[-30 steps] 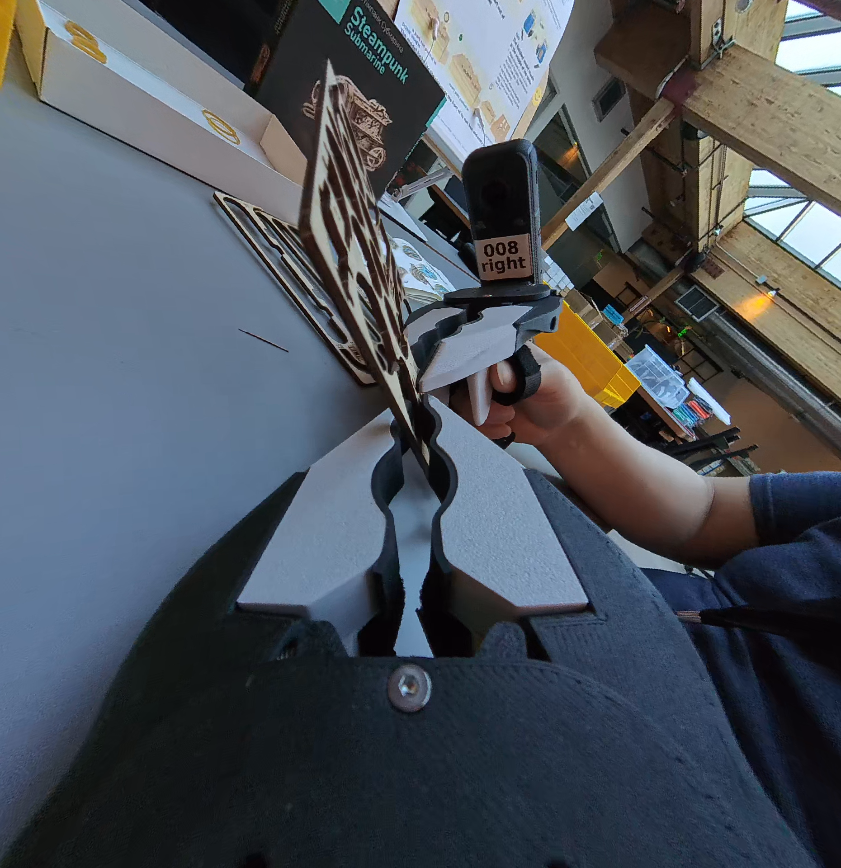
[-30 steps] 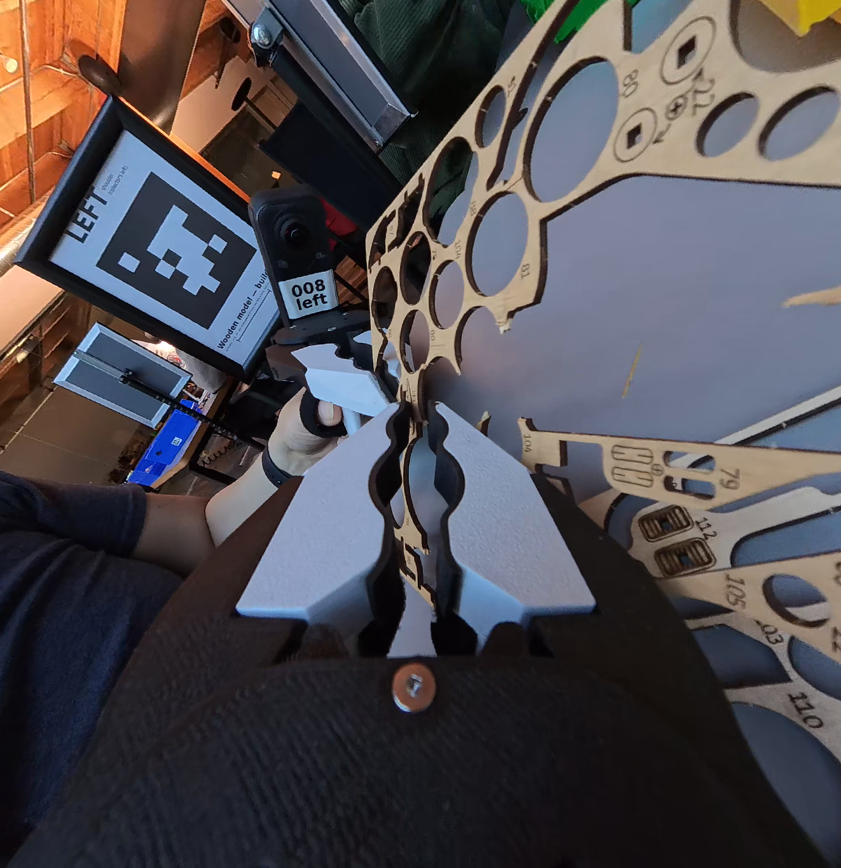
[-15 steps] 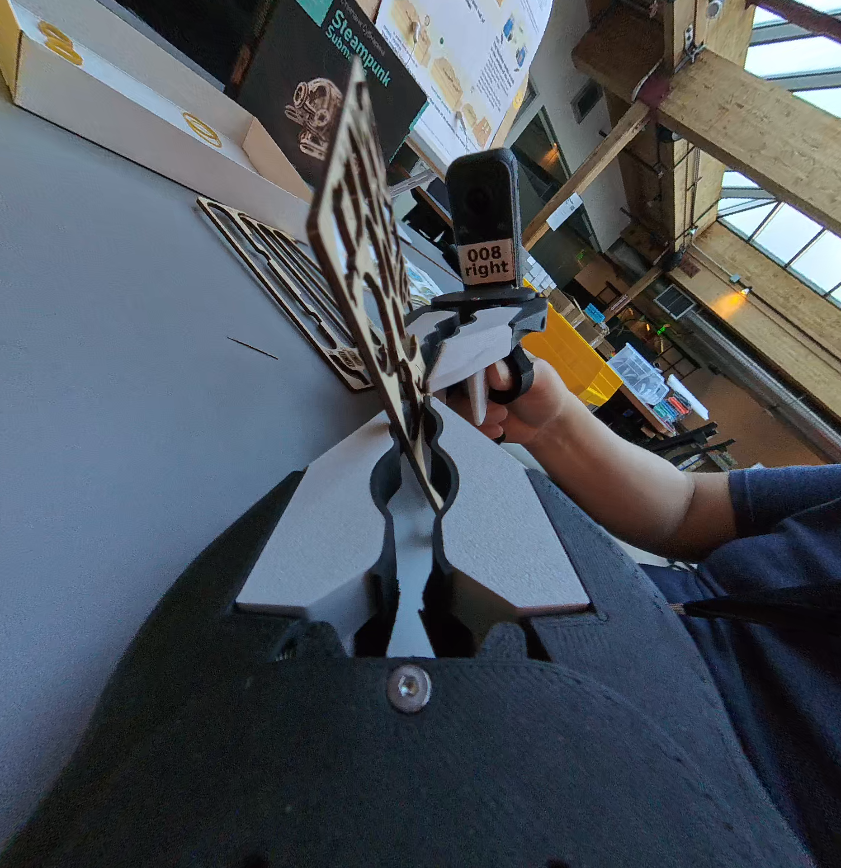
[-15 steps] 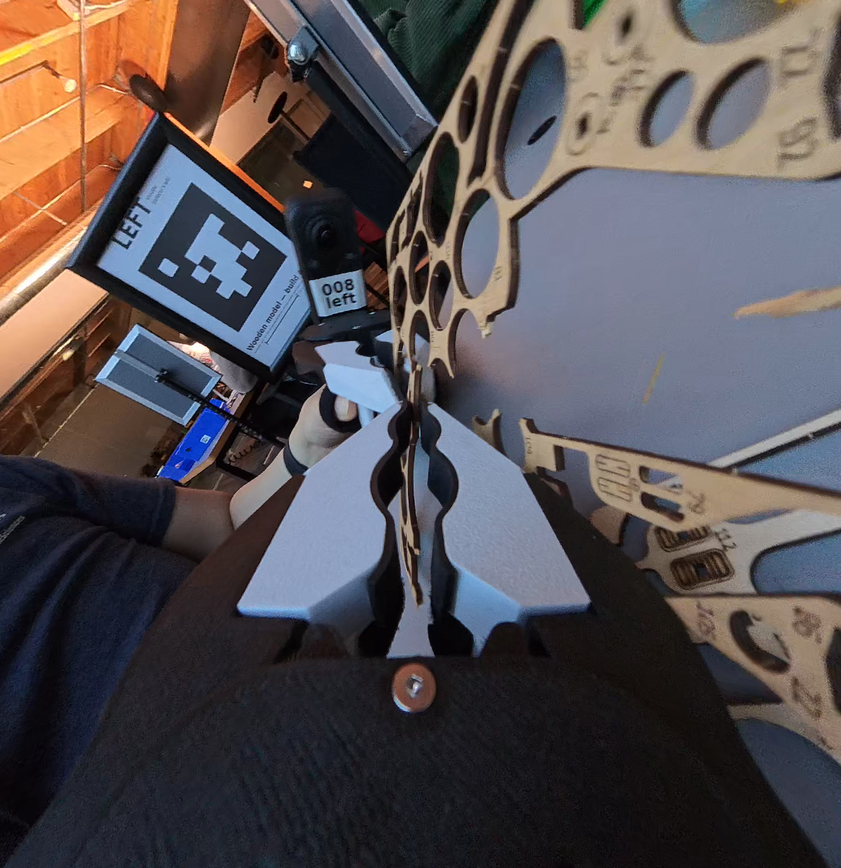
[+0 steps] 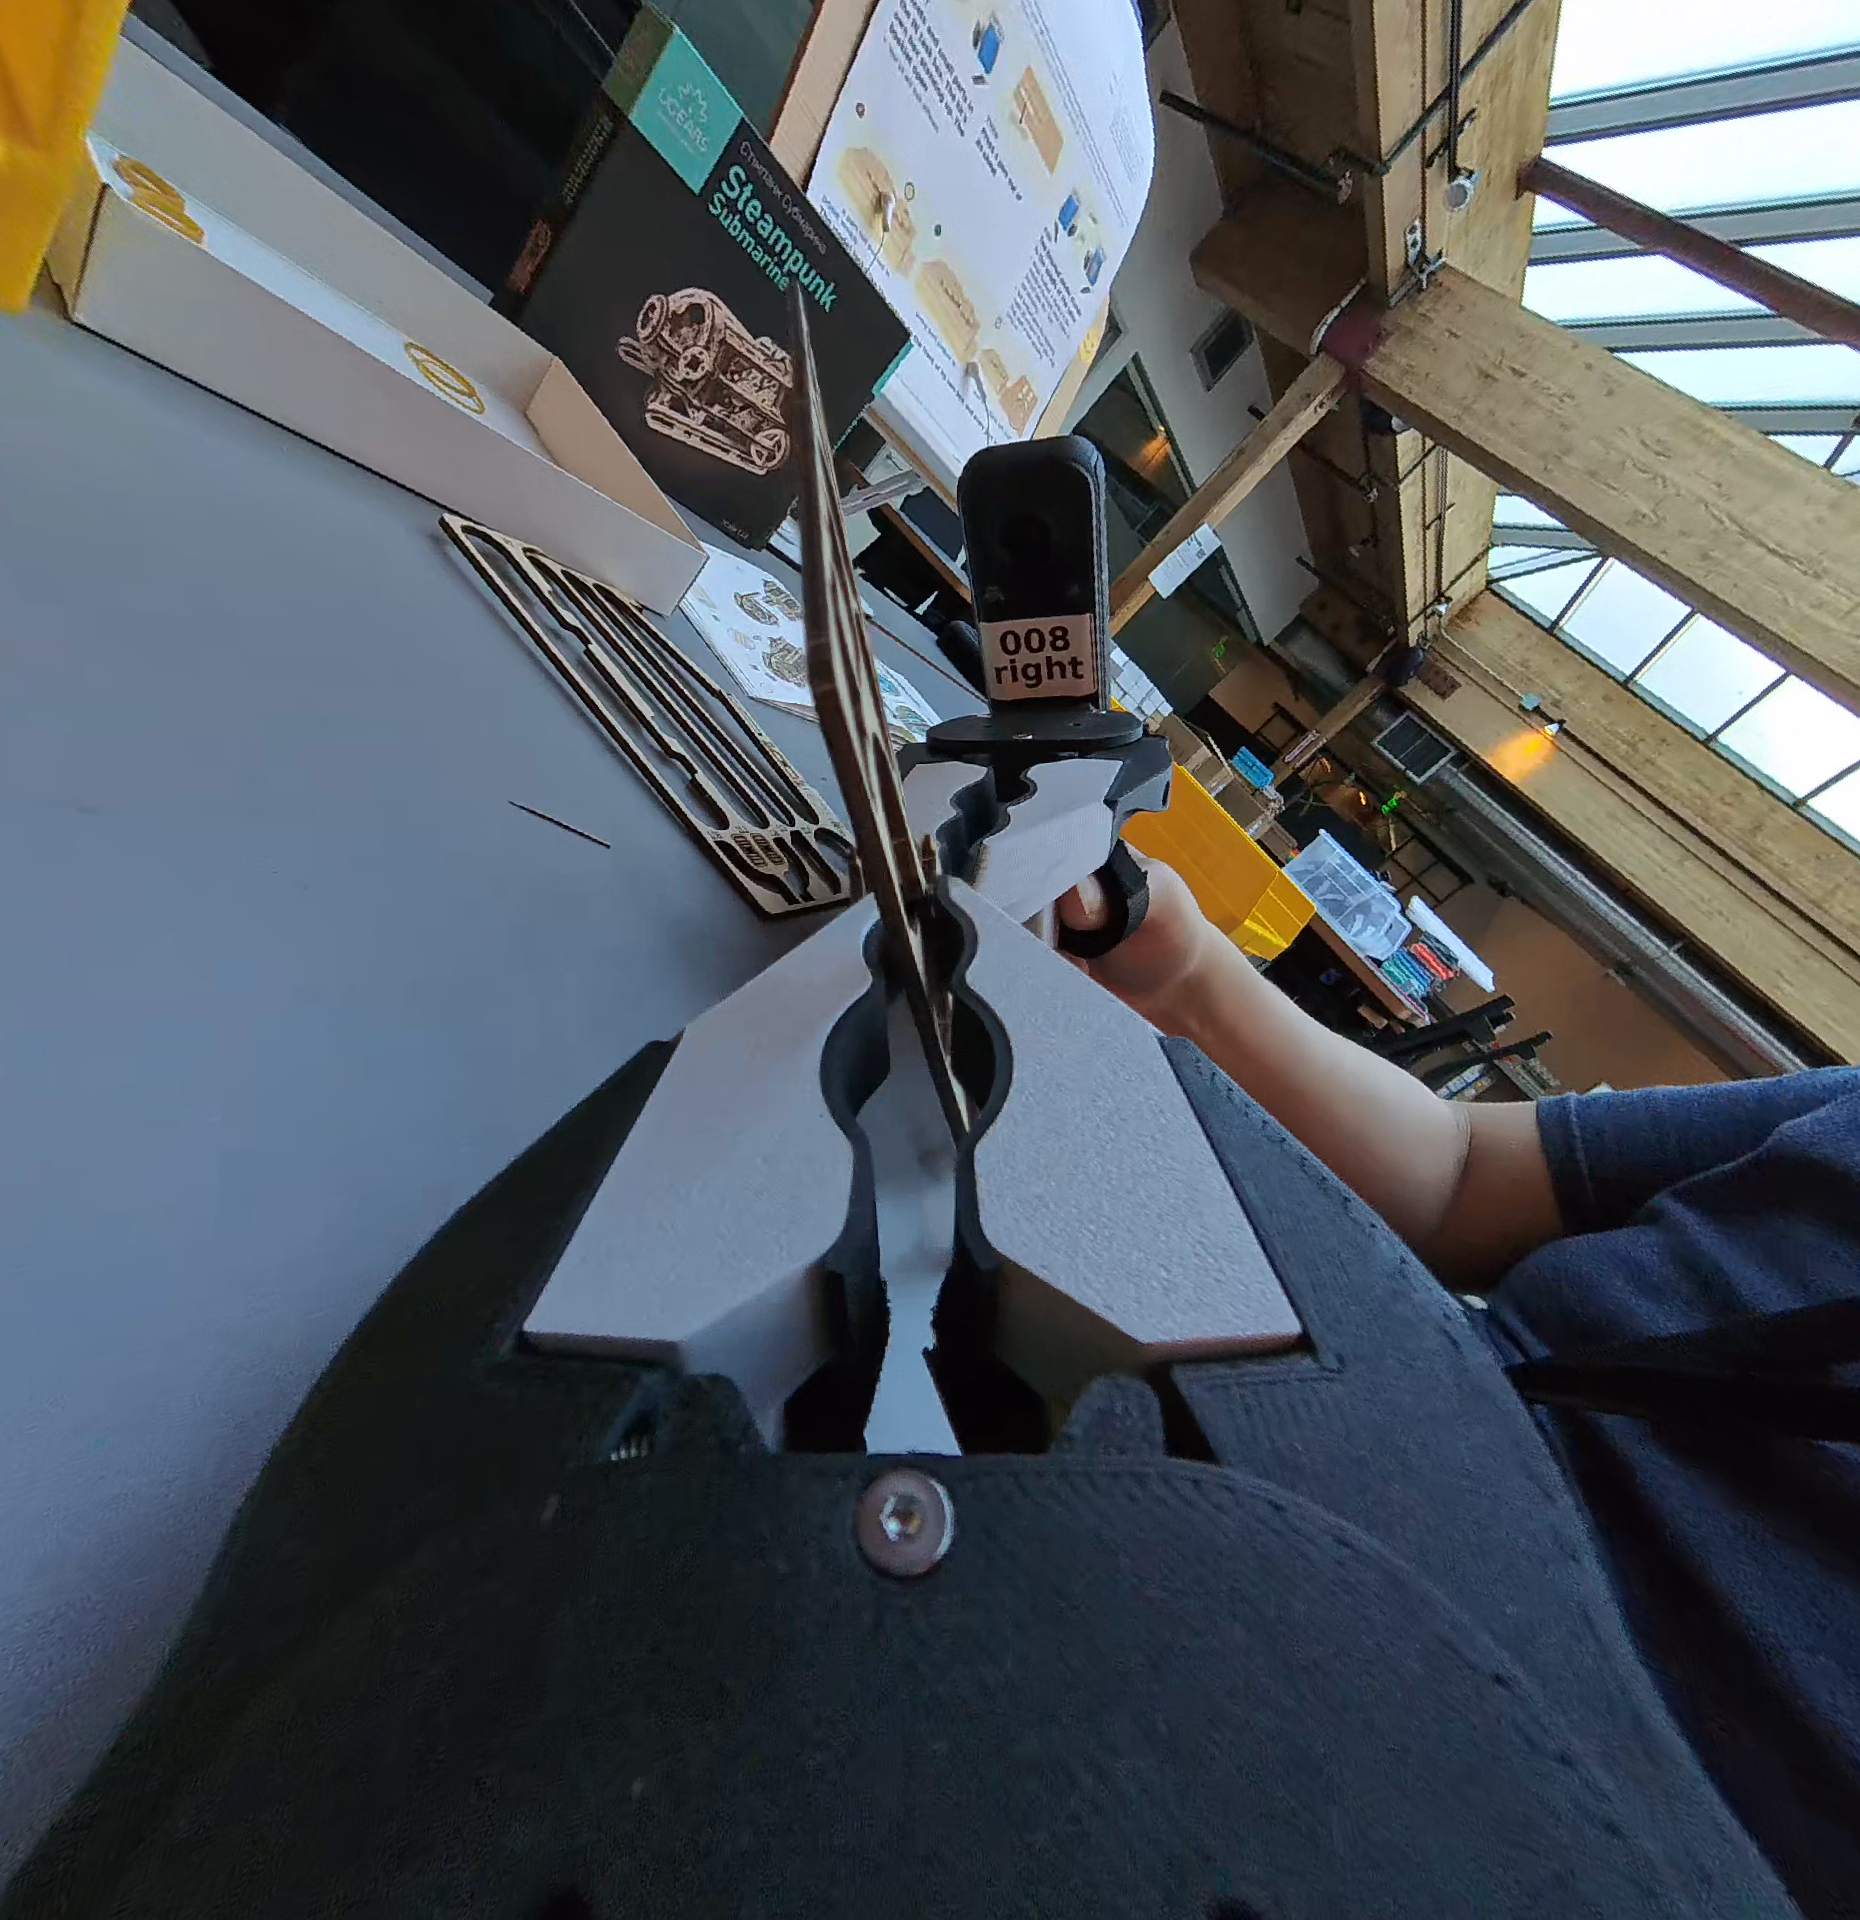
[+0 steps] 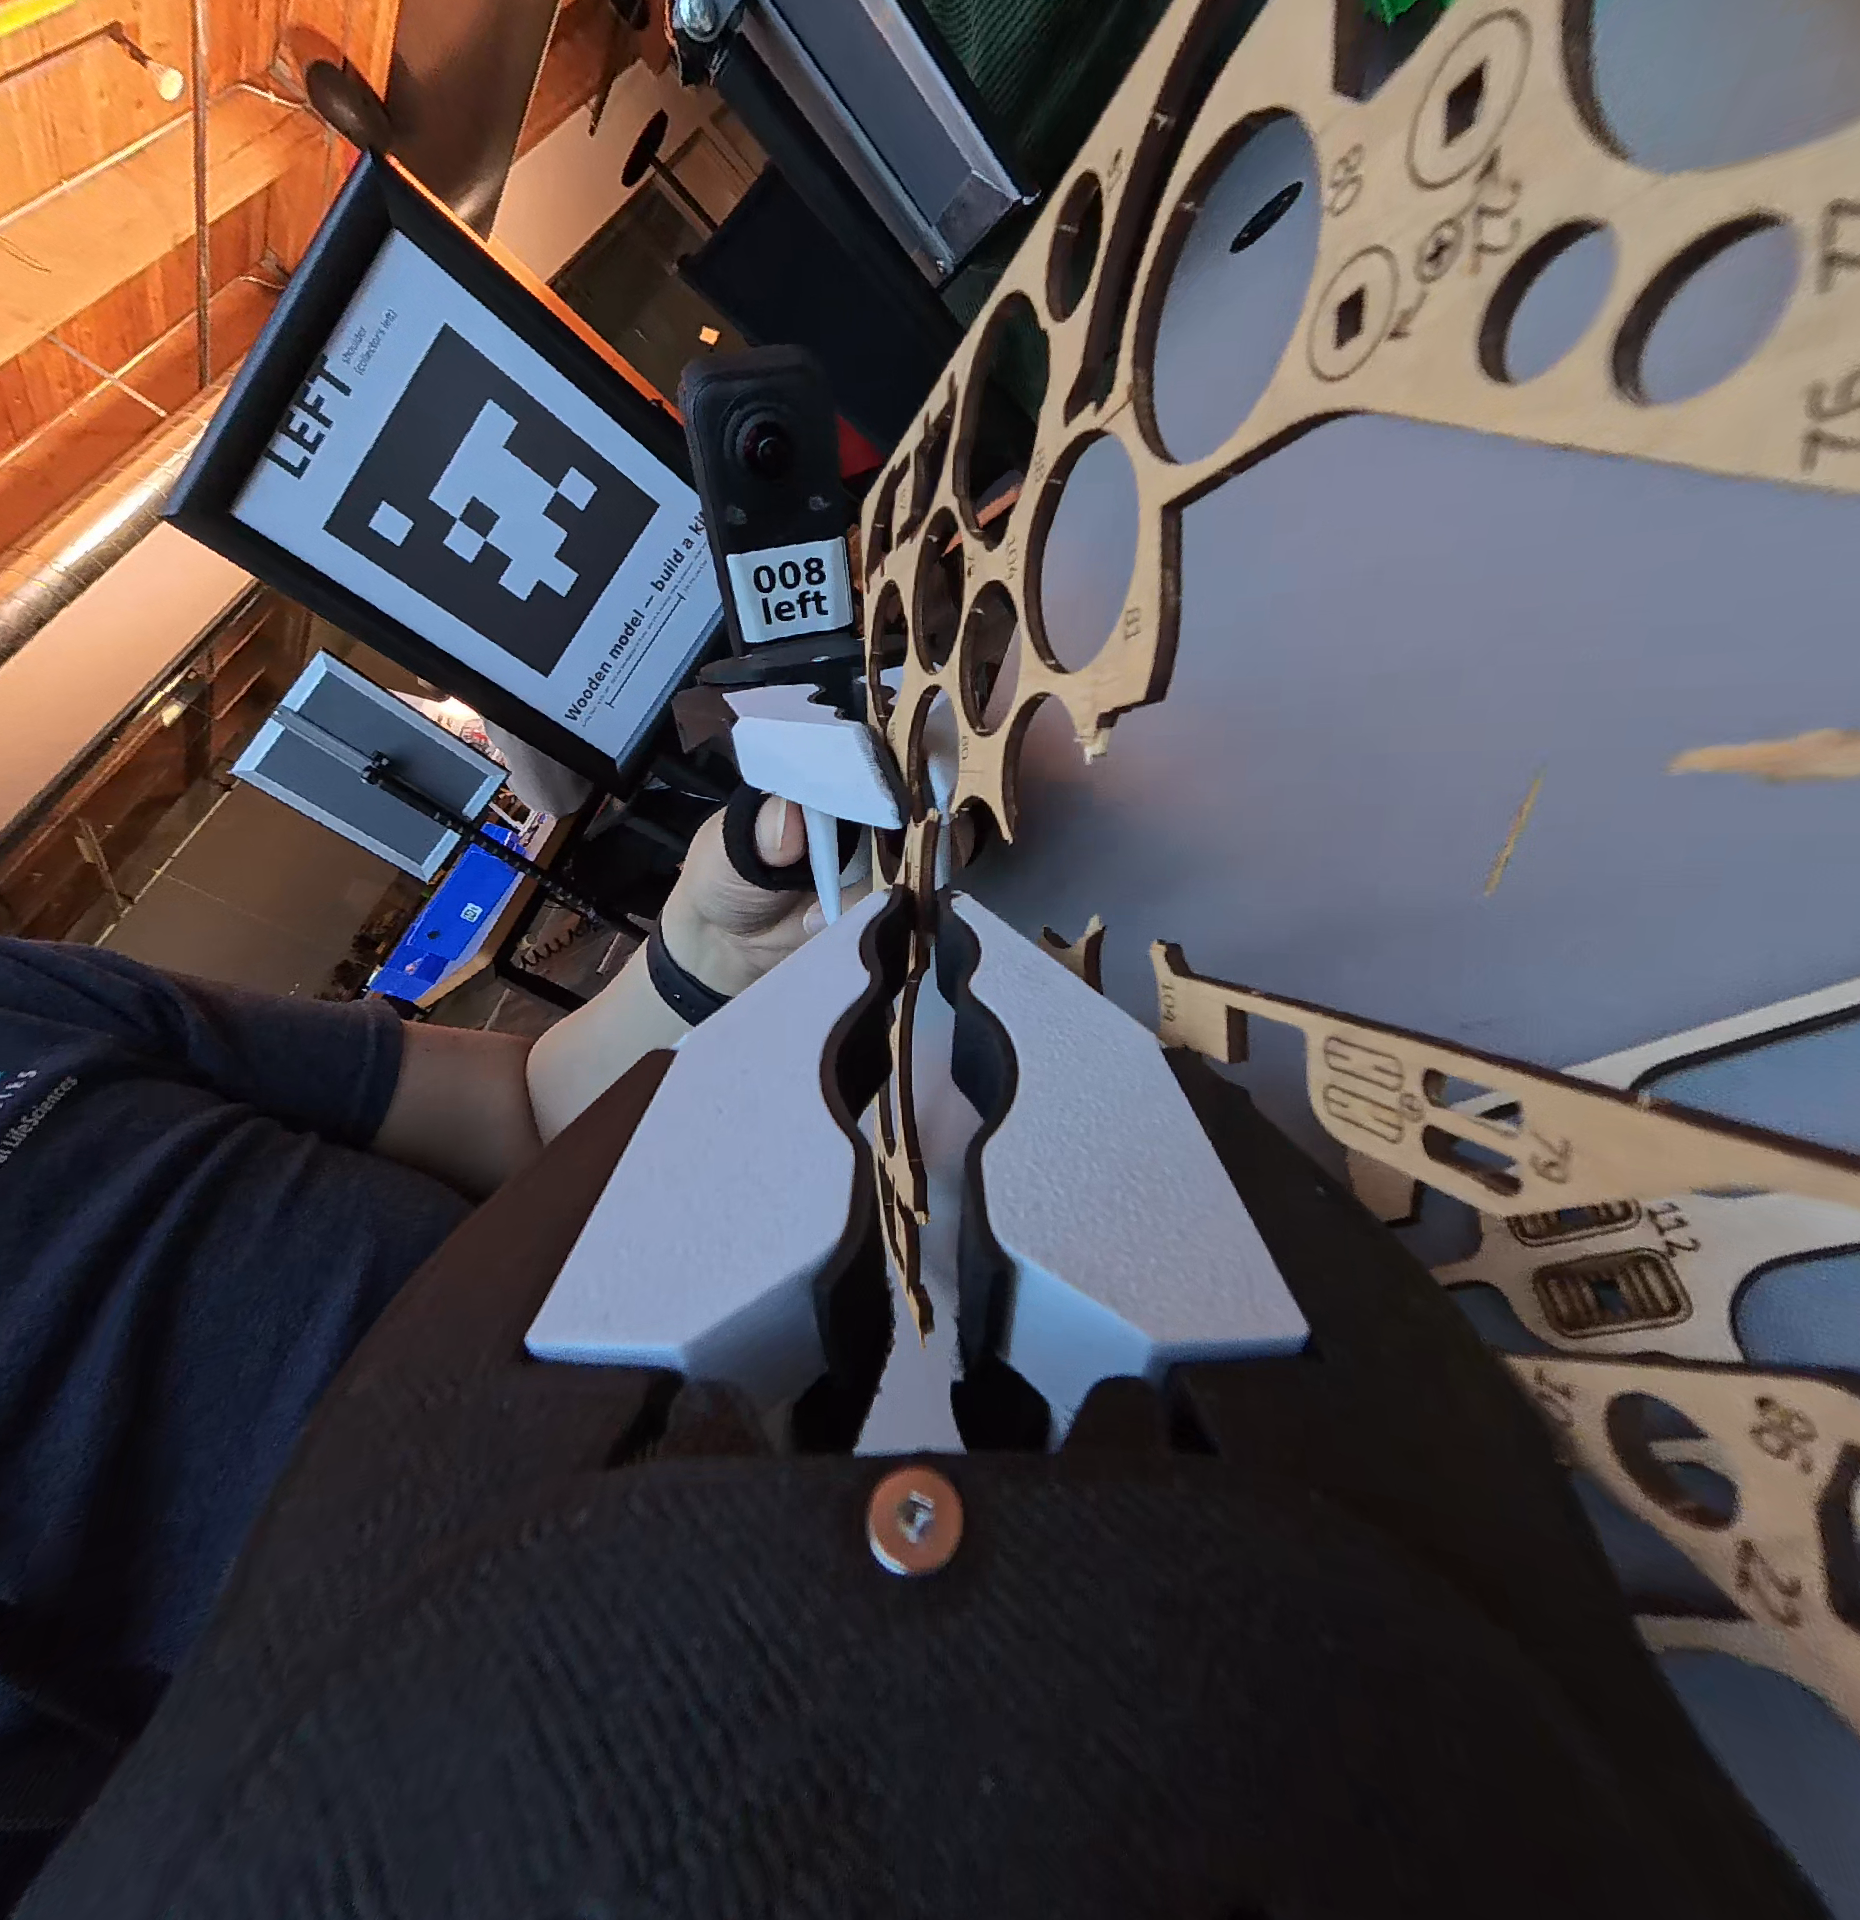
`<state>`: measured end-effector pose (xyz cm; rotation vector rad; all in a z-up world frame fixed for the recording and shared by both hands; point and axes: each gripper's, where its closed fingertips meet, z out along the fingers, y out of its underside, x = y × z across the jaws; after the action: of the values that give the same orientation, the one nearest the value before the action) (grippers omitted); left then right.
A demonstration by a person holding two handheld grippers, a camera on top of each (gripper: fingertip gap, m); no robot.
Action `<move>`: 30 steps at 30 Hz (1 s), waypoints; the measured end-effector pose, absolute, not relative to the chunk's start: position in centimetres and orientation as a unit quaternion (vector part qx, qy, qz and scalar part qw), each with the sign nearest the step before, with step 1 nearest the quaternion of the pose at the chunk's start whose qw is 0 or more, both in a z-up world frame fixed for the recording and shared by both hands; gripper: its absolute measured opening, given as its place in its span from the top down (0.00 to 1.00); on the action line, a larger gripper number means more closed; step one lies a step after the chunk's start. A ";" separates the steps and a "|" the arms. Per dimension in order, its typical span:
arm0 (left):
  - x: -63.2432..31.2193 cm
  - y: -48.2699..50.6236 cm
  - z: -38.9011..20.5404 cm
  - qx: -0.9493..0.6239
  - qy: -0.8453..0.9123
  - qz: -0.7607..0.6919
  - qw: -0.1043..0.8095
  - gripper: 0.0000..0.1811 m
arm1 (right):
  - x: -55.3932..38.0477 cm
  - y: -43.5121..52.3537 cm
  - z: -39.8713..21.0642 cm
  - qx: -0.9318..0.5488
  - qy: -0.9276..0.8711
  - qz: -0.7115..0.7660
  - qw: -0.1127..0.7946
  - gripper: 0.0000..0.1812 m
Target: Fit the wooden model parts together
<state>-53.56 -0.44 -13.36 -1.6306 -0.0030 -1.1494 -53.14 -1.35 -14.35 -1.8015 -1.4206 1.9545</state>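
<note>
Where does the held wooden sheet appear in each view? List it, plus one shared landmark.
Left wrist view: wooden sheet edge-on at centre, rising from the left hand-held gripper.
Right wrist view: sheet fans from centre to upper right.
Shared landmark: grey table.

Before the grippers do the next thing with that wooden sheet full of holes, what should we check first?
1. Left gripper shut on the wooden sheet: ok, sheet edge sits between its fingers.
2. Right gripper shut on the same sheet: ok, a thin strip of it runs between its fingers.
3. Sheet lifted off the grey table: ok, it stands on edge above it.
4. A loose part ready to fit: cannot tell, none shows in either grip.
5. Other cut sheet out of the way: ok, it lies flat on the table, beyond the grippers.
6. Thin strip safe from snapping: cannot tell.
</note>
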 end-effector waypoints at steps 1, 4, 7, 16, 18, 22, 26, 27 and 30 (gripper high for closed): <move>-53.5 -0.4 -13.4 -0.688 -0.001 -0.485 0.540 0.99 | -53.1 -1.4 -14.4 -0.596 -0.472 0.647 0.064 0.99; -53.3 -0.5 -13.6 -0.692 0.002 -0.487 0.533 0.99 | -53.1 -1.5 -14.4 -0.596 -0.476 0.644 0.062 0.99; -53.3 -0.5 -13.6 -0.692 0.001 -0.489 0.531 0.99 | -53.2 -1.5 -14.5 -0.597 -0.475 0.643 0.063 0.99; -53.3 -0.3 -13.7 -0.696 0.003 -0.473 0.540 1.00 | -53.3 -1.2 -14.7 -0.608 -0.467 0.639 0.062 0.98; -53.3 -0.4 -13.7 -0.696 0.001 -0.471 0.541 1.00 | -53.3 -1.2 -14.8 -0.609 -0.466 0.639 0.060 0.98; -53.4 -0.4 -13.8 -0.693 -0.014 -0.483 0.535 1.00 | -53.4 -1.2 -15.0 -0.613 -0.467 0.634 0.059 0.98; -53.5 -0.3 -14.1 -0.699 -0.017 -0.470 0.538 1.00 | -53.5 -1.1 -15.2 -0.620 -0.466 0.629 0.057 0.98; -53.5 -0.3 -14.1 -0.700 -0.018 -0.470 0.538 1.00 | -53.5 -1.1 -15.3 -0.621 -0.465 0.628 0.056 0.98; -53.5 -0.2 -14.3 -0.706 -0.016 -0.457 0.541 1.00 | -53.6 -1.0 -15.6 -0.629 -0.468 0.618 0.060 0.97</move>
<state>-53.50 -0.20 -14.27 -1.6768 -0.0386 -1.0845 -53.59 -1.00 -15.59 -1.9029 -1.4158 1.8709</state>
